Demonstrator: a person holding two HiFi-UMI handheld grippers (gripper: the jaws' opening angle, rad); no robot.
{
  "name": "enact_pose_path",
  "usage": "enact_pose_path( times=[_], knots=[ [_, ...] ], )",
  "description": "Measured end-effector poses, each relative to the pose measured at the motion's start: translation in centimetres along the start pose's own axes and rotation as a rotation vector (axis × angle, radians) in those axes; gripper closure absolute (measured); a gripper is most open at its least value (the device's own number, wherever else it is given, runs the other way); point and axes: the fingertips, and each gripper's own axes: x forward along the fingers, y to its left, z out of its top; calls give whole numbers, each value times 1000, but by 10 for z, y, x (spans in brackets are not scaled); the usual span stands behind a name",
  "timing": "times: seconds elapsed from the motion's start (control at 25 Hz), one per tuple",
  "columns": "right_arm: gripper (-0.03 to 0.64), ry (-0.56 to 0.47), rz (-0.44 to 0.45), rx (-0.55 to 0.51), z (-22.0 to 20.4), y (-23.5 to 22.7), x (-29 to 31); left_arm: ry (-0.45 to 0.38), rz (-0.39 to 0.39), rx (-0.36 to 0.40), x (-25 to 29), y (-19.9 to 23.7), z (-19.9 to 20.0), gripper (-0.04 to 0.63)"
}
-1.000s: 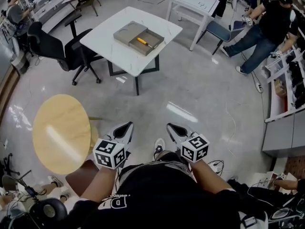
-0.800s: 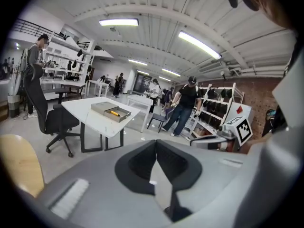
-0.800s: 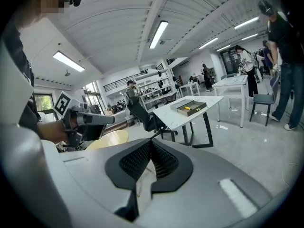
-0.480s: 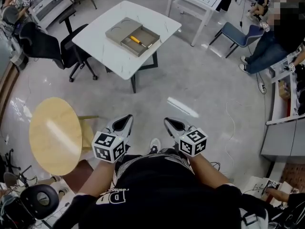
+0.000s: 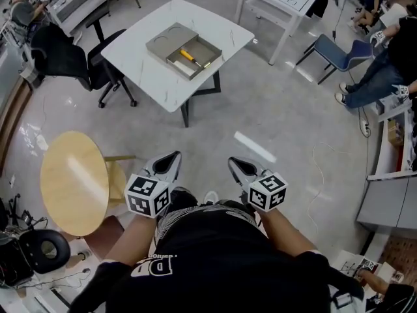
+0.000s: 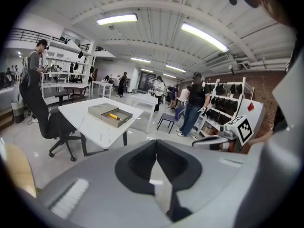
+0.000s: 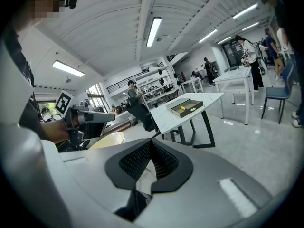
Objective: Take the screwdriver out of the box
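**Left gripper (image 5: 171, 158) and right gripper (image 5: 236, 163) both closed on nothing; screwdriver (image 5: 189, 57) lying in the box (image 5: 201, 47)**

From the head view I see both grippers held low in front of my operator's torso, side by side with a gap between them, their tips pointing forward over the grey floor (image 5: 287, 129). In the left gripper view the left gripper's (image 6: 155, 142) jaws meet at the tip with nothing between them. The right gripper view shows the same for the right gripper (image 7: 151, 144): jaws together, empty.

The screwdriver, with its yellow handle, rests inside the open grey box on the white desk (image 5: 146, 70), well apart from both grippers. It lies diagonally across the box floor. The lid (image 5: 168, 42) sits on the desk touching the box on its far-left side. Both gripper views pick up the screwdriver (image 6: 114, 116) (image 7: 189, 109) as a small yellow streak in the box.

A black office chair (image 5: 65, 54) stands left of the desk, and a round wooden table (image 5: 73, 181) is just left of the left gripper.
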Motion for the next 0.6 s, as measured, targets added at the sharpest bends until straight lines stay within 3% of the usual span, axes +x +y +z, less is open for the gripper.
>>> enact_pose_path(
  times=[0.6],
  knots=[
    [617,28,8,-19,16,-23,32,-24,-2,-25,39,28,23,535]
  ],
)
